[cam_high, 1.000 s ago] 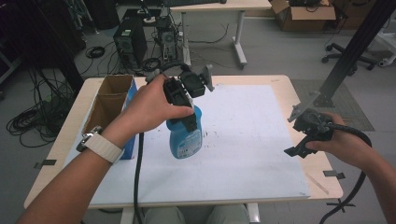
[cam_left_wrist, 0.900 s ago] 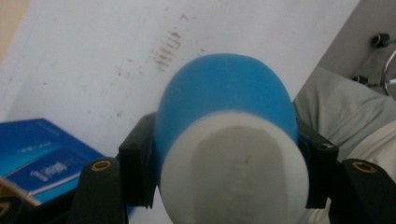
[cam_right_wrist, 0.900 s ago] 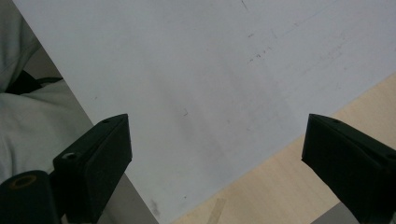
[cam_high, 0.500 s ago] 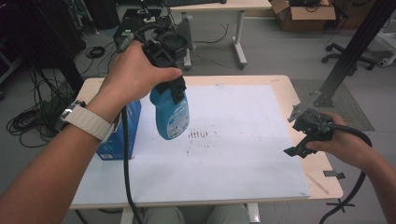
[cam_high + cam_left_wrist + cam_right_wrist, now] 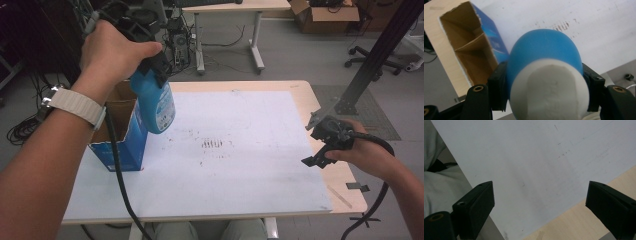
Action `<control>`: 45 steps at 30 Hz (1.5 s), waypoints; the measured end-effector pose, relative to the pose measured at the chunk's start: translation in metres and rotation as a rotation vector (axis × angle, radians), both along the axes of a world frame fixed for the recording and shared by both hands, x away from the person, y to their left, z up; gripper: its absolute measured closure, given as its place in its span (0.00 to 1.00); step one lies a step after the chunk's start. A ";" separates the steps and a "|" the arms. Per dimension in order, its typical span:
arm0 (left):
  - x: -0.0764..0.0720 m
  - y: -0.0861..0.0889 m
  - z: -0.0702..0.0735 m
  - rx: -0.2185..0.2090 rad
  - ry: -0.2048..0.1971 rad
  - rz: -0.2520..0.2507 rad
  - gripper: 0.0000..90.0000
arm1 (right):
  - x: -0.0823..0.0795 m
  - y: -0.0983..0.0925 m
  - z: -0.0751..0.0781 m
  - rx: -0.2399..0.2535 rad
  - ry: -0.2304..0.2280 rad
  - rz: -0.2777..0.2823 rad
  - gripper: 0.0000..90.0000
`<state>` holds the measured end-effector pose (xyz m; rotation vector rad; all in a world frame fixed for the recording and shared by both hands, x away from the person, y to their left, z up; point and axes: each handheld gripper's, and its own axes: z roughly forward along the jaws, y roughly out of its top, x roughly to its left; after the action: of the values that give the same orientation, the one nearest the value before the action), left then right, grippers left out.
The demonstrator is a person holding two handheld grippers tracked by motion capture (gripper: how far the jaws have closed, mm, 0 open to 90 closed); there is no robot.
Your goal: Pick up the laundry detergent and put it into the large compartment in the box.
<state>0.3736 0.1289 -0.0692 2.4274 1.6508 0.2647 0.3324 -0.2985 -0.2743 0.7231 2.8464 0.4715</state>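
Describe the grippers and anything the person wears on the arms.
Both are black two-finger units. The left gripper has blocky fingers with brass-ringed screw holes and a black cable trailing down. The right gripper has the same flat black fingers, a cable and a grey plate. A pale watch strap circles the left wrist; no sleeves.

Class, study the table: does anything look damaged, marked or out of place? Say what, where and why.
Two things stand out. The white mat carries dark scuff marks near its middle, so its surface is dirtied. The blue cardboard box at the table's left has a ragged, torn-looking top edge. Nothing appears spilled.
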 end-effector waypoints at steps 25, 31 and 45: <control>0.015 0.066 0.001 -0.002 -0.044 0.228 0.42 | 0.004 0.000 0.000 -0.008 0.006 -0.015 0.09; 0.018 0.077 -0.001 0.007 -0.063 0.266 0.42 | 0.005 0.000 -0.001 -0.010 0.011 -0.019 0.09; 0.027 0.098 -0.018 0.024 -0.092 0.331 0.42 | 0.008 0.000 -0.002 -0.008 0.014 -0.025 0.09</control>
<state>0.4005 0.2271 -0.0873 2.1115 2.0100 0.4389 0.3407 -0.2983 -0.2764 0.7624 2.8472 0.4530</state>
